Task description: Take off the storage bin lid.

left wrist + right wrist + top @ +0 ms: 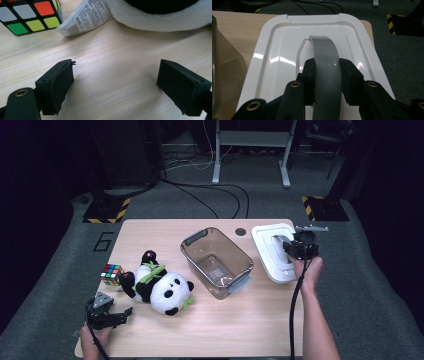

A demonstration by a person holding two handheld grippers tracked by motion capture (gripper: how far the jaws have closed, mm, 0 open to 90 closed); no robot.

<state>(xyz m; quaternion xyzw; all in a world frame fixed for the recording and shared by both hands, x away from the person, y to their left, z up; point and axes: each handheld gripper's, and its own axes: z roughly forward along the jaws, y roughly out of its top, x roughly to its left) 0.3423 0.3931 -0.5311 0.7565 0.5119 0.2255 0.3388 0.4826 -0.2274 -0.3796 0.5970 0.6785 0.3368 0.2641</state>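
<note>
Right claw [327, 75]: clamped on the white plastic lid's [274, 65] grey arched handle [325, 57]; lift level, squarely.
Left claw [115, 82]: wide open, empty, on the counter [112, 50].

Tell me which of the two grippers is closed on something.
The right gripper: its jaws clamp the grey handle of the white lid. The left gripper rests open on the table near the panda, holding nothing.
</note>
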